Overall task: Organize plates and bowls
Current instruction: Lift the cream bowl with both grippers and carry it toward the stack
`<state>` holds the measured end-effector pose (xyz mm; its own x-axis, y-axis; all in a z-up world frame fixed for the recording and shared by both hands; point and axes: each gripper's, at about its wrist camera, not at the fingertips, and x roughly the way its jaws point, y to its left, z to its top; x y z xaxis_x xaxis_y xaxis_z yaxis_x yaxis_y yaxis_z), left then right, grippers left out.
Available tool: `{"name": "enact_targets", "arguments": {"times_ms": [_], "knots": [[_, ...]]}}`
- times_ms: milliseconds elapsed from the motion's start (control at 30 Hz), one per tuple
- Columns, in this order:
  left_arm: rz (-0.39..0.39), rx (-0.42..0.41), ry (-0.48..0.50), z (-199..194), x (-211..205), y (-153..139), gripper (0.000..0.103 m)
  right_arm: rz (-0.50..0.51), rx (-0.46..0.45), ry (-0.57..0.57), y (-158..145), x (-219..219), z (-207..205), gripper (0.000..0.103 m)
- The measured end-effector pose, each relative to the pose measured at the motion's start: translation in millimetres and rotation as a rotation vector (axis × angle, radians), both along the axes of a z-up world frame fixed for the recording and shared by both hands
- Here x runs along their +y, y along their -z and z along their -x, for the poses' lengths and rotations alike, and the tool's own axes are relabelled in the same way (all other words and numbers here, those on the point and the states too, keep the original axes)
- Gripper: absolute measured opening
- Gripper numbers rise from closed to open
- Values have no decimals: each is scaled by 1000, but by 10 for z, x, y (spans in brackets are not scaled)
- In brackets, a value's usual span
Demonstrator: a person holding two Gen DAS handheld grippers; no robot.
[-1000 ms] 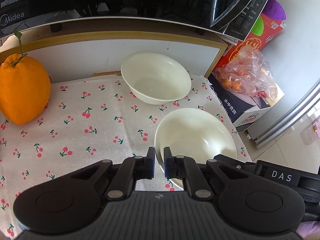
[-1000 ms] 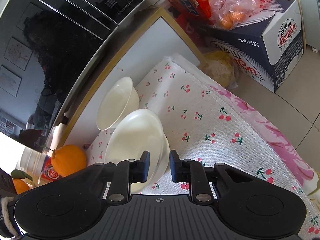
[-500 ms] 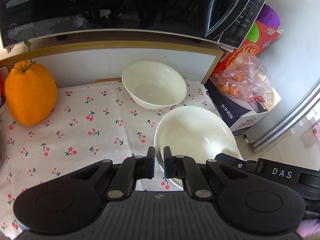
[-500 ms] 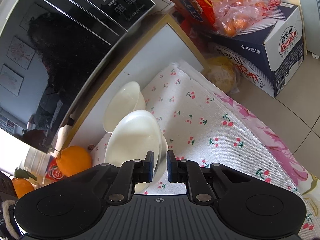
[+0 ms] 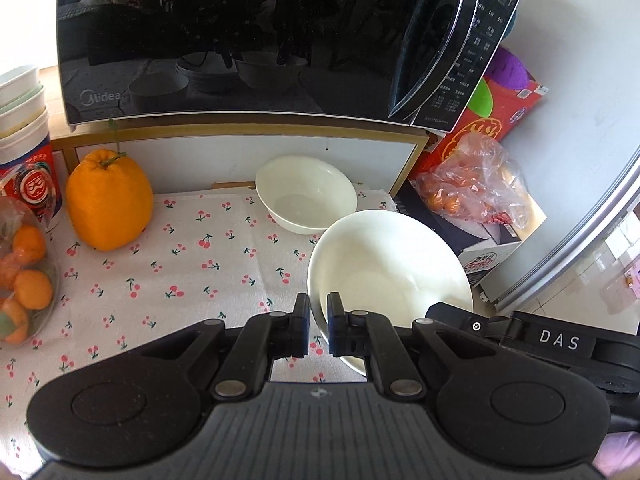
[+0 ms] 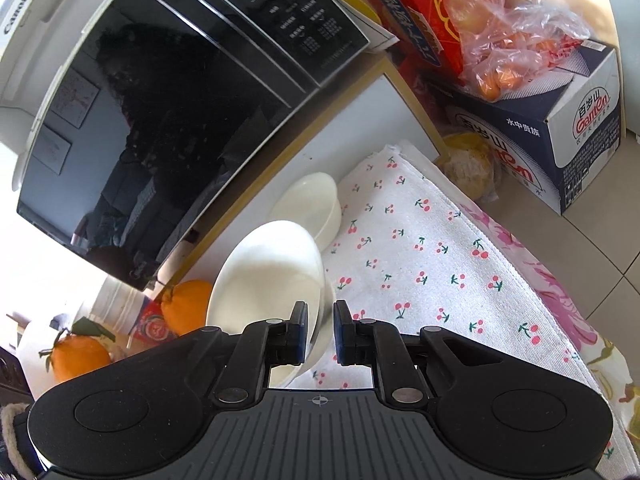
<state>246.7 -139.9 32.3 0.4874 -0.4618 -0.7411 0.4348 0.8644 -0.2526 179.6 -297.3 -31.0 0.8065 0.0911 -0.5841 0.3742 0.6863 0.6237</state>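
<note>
Both the left gripper (image 5: 318, 322) and right gripper (image 6: 321, 330) now pinch the large white bowl (image 5: 390, 270) and have lifted it toward the small bowl (image 5: 306, 198) ahead of the fingers, ready for stacking.

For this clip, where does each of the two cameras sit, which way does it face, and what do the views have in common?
Left wrist: sits on the left gripper, looking forward and down over the cherry-print cloth toward the microwave; its own fingers straddle the near bowl's rim, and the right gripper's body shows lower right.
Right wrist: sits on the right gripper, rolled sideways, facing along the cloth's edge; its fingers straddle the same bowl's rim.
Shared: near bowl, far bowl, large orange fruit, microwave, bagged oranges.
</note>
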Motion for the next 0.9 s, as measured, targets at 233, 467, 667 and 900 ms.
{"name": "enact_targets", "arguments": {"times_ms": [233, 467, 667, 900], "knots": [[23, 19, -20, 207, 110, -50, 8, 16, 18, -26, -153, 84, 148, 14], [43, 17, -40, 396, 293, -60, 8, 39, 61, -69, -214, 242, 247, 15], [59, -4, -69, 541, 464, -70, 8, 45, 90, -98, -244, 407, 292, 15], [33, -39, -106, 655, 656, -73, 8, 105, 114, -137, -288, 725, 267, 15]]}}
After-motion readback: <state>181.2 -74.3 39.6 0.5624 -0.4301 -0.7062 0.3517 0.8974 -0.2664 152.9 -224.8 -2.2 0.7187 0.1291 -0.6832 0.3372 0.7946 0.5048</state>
